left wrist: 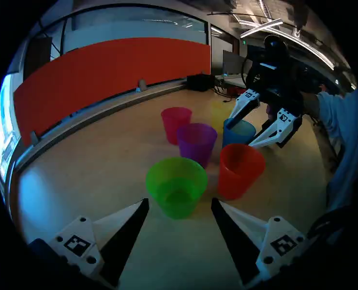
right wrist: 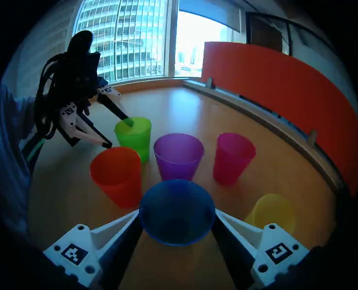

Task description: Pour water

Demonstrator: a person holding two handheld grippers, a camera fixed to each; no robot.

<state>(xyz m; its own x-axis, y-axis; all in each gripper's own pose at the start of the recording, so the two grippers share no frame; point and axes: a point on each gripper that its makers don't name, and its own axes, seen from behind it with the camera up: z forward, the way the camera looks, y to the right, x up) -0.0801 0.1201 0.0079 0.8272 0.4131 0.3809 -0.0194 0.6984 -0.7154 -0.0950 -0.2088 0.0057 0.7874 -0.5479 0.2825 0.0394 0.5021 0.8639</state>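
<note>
Several plastic cups stand close together on a wooden table. The green cup (left wrist: pixel 176 186) sits between the fingers of my left gripper (left wrist: pixel 179 203), which is open with a small gap on the right side. The blue cup (right wrist: pixel 177 212) fills the space between the fingers of my right gripper (right wrist: pixel 178 217). Both fingertips lie against its sides, and I cannot tell whether they press. In the left gripper view the right gripper (left wrist: pixel 238 136) straddles the blue cup (left wrist: pixel 238 133). In the right gripper view the left gripper (right wrist: pixel 120 132) flanks the green cup (right wrist: pixel 133 137).
An orange-red cup (left wrist: pixel 239 169), a purple cup (left wrist: pixel 197 142), a pink cup (left wrist: pixel 176 123) and a yellow cup (right wrist: pixel 274 211) crowd around the two. The wooden table (left wrist: pixel 96 164) runs to a raised ledge below an orange wall panel (left wrist: pixel 111 67). A person's sleeve (left wrist: pixel 341 121) is at the right.
</note>
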